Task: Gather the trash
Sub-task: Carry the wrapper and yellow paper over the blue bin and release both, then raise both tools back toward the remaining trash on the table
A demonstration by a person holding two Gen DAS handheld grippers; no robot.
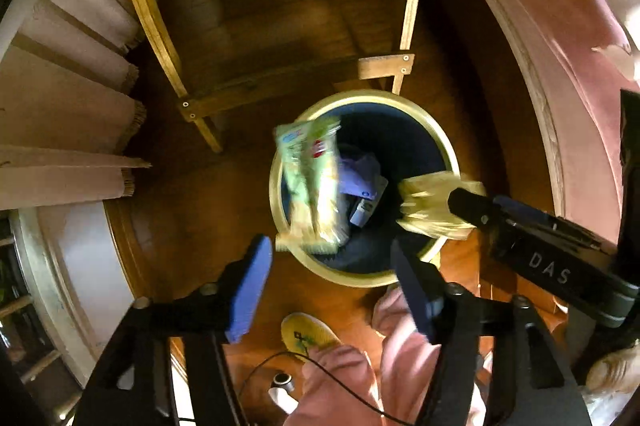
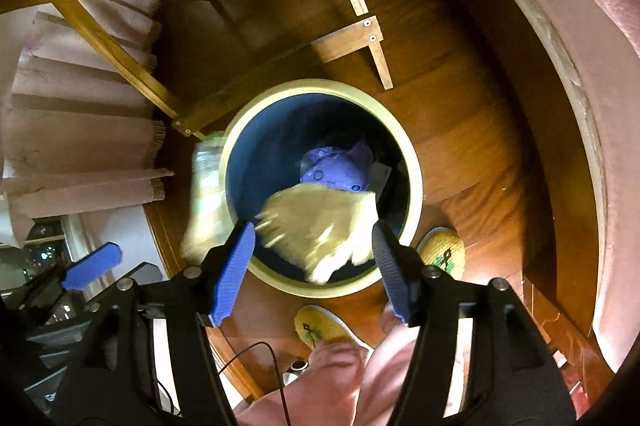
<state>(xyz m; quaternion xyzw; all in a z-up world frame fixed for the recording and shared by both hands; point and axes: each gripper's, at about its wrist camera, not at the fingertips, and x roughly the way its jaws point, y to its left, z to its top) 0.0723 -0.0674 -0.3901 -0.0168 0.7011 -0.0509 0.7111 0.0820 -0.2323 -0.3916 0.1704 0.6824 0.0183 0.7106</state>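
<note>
- We see the round bin (image 1: 442, 142) standing on the wooden floor (image 1: 224, 210), cream-rimmed and dark blue inside, just beside a wooden chair frame (image 1: 276, 82).
- A green and white wrapper (image 1: 310, 186) appears blurred over the bin's left rim in the left wrist view, touching neither finger of our left gripper (image 1: 332, 290).
- The left gripper's blue fingers (image 1: 248, 294) stand wide apart with nothing between them.
- A pale yellow crumpled wrapper (image 2: 324, 226) is blurred over the near part of the bin's mouth in the right wrist view, lying between the spread fingers (image 2: 232, 270) of our right gripper (image 2: 314, 262).
- Those fingers are parted; the smear keeps us from telling whether a pad touches the wrapper.
- In the left wrist view the same yellow wrapper (image 1: 434, 210) sits at the black tip of the right gripper (image 1: 472, 204), and there we cannot tell how the fingers stand.
- Only the right wrist view shows the bin's inside plainly: a purple packet (image 2: 334, 170) lies at the bottom, with a clear piece beside it.
- The right wrist view also shows both yellow shoes (image 2: 442, 252) near the bin; the left wrist view shows one shoe (image 1: 306, 334).
- Pink trouser legs (image 1: 360, 366), a thin black cable (image 1: 280, 366) and a pink wall (image 1: 568, 38) frame the scene.
</note>
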